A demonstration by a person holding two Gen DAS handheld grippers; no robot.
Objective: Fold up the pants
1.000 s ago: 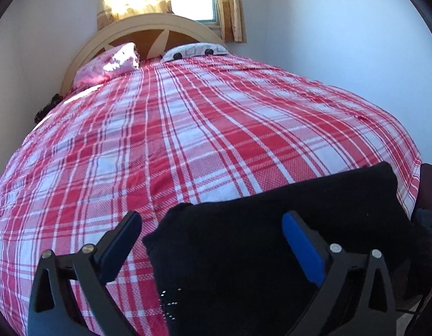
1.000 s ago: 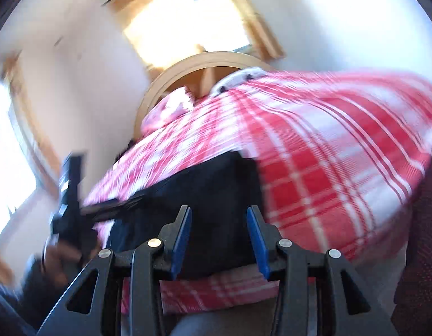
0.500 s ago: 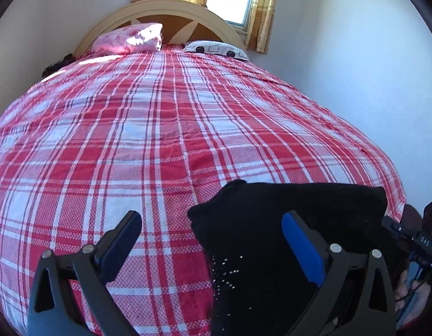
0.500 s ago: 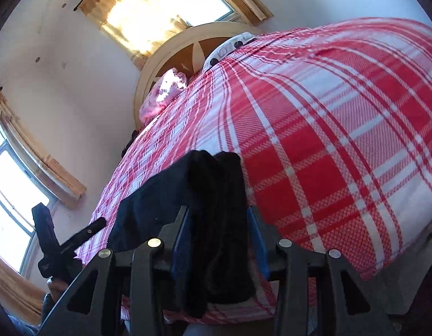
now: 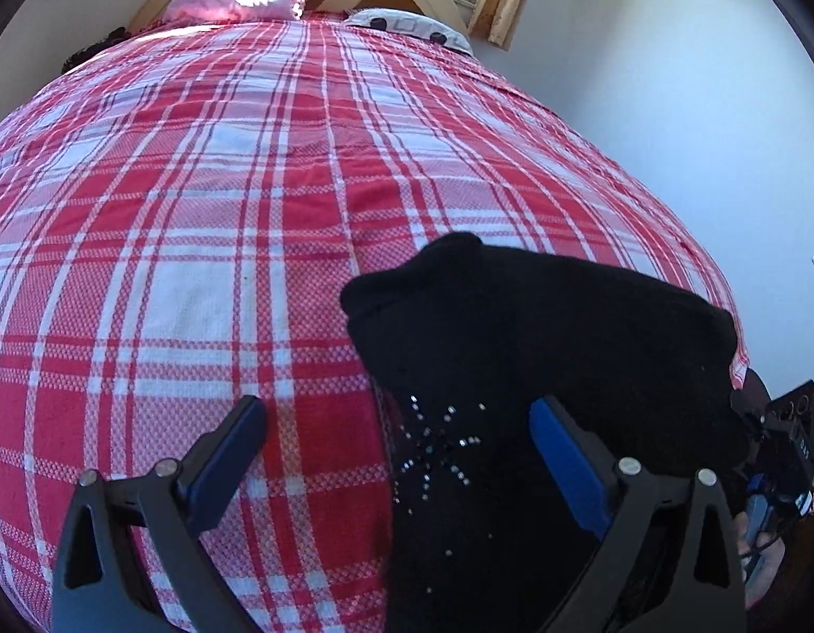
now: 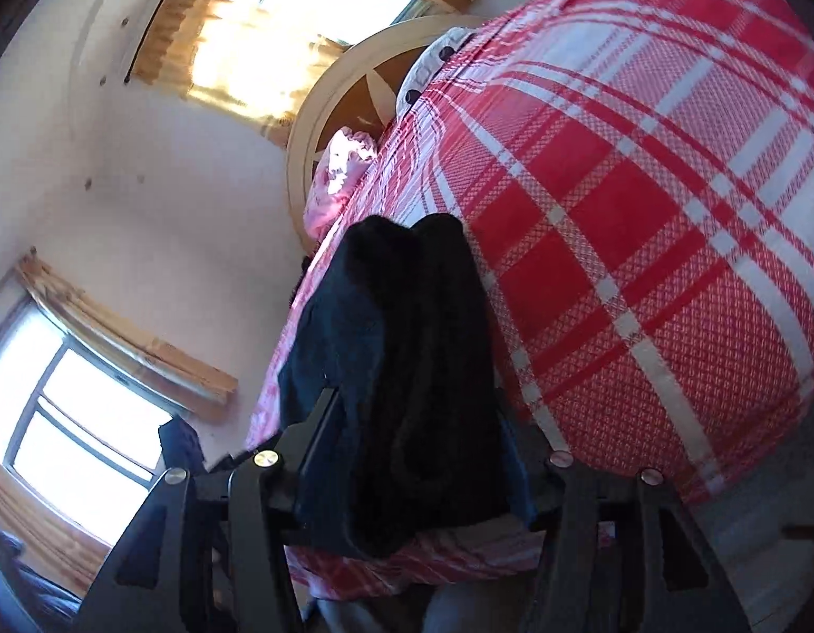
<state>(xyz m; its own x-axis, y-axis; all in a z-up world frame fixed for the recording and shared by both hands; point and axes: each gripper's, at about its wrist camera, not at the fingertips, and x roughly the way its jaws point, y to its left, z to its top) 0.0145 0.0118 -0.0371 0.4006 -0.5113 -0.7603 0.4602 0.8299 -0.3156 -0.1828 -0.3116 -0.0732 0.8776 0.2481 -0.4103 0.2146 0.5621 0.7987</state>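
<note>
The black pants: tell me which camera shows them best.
The left wrist view. There the black pants lie spread over the plaid bedspread, rhinestone pattern and outline visible, with the open left tongs above them. The right wrist view shows only a bunched dark fold clamped in the right tongs.

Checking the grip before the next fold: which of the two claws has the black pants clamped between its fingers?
The right claw: its fingers press on a thick fold of the pants. The left claw is spread wide, hovering over the pants and bedspread, holding nothing.
</note>
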